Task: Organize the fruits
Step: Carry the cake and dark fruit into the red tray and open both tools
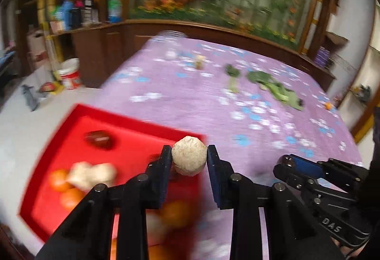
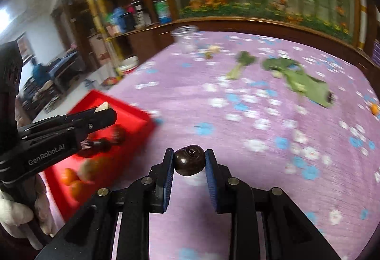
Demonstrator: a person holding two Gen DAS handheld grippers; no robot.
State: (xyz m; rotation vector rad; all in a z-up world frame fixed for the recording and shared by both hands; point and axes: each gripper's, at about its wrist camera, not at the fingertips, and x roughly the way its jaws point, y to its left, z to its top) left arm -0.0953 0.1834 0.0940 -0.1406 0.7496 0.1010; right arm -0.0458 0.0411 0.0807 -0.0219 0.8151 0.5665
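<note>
Spreading beneath both your hands is the purple flower-printed cloth (image 2: 237, 131), with the red rectangular plastic tray (image 1: 133, 127) lying at its left and holding blurred orange round fruits (image 1: 58, 180). Your left gripper (image 1: 189, 155) is clamping a pale rough round fruit (image 1: 189, 156) above the tray's corner. Your right gripper (image 2: 189, 160) is pinching a dark glossy round fruit (image 2: 189, 160) over the cloth.

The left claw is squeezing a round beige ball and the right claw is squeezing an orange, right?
Not quite. The right claw grips a dark, shiny round fruit, not an orange, as the right wrist view shows. The left claw does squeeze the beige ball.
</note>
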